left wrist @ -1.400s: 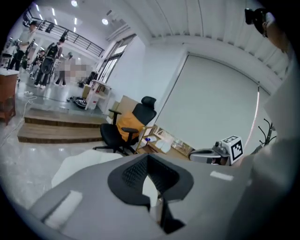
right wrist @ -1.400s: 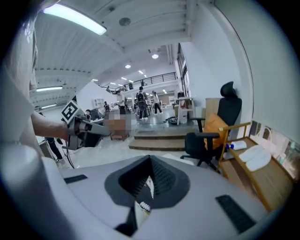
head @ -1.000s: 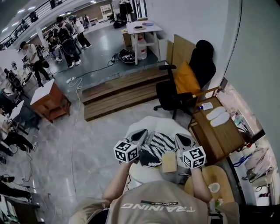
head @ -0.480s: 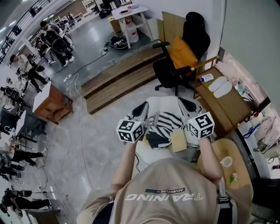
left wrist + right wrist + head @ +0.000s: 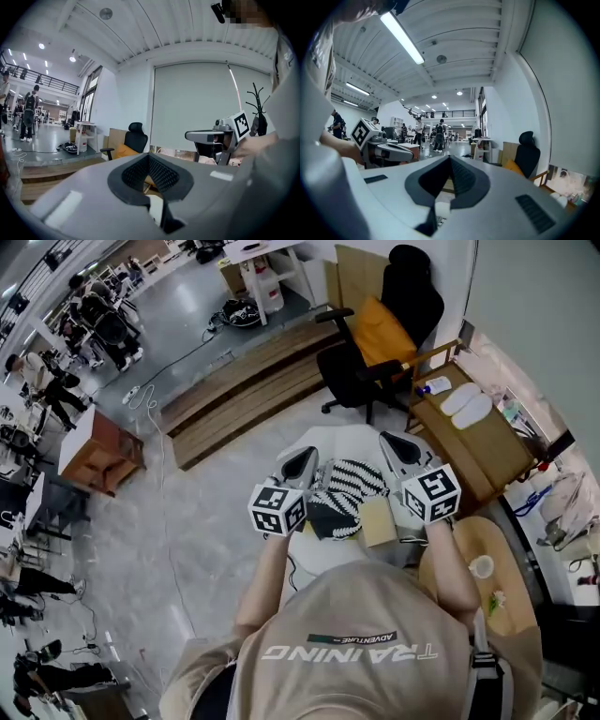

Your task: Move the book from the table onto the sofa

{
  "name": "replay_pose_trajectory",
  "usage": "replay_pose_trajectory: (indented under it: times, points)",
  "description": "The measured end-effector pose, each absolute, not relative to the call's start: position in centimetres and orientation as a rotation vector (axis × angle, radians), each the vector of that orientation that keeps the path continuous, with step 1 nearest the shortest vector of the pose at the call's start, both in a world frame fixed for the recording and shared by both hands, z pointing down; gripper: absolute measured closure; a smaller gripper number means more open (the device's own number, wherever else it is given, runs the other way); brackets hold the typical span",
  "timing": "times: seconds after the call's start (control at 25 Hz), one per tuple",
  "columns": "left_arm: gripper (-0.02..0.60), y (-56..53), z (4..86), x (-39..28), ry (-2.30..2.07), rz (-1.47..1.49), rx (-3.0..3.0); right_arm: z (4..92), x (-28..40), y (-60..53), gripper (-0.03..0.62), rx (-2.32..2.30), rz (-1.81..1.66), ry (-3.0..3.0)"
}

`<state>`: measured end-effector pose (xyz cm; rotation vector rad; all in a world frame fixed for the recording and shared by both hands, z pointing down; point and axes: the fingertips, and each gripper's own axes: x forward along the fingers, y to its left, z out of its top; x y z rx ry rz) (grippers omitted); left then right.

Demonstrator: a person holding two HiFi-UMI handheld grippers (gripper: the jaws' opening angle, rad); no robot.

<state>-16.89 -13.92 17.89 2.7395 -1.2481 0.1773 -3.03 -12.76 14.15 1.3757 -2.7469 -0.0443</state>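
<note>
In the head view a tan book lies flat on a white rounded piece of furniture, right beside a black-and-white striped cushion. My left gripper hovers over the cushion's left side, its jaws shut and empty. My right gripper hangs above the right edge, just past the book, jaws likewise shut on nothing. Both point away from me, roughly level. In the left gripper view the closed jaws of the left gripper face a black office chair; in the right gripper view the right gripper faces the open hall.
A black office chair with an orange cushion stands beyond the white piece. A wooden bench with white slippers is at right. A round wooden table with a cup sits by my right elbow. People stand far off at upper left.
Both grippers have risen slightly towards my head, the right one more, and they stay shut. The book and striped cushion lie as before.
</note>
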Motion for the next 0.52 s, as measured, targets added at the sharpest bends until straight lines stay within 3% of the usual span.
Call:
replay_pose_trajectory:
  times: [0.52]
  points:
    - [0.575, -12.5, 20.0, -18.5, -1.245, 0.172, 2.699, 15.6, -5.1, -12.8, 0.589, 1.294, -0.039, -2.730]
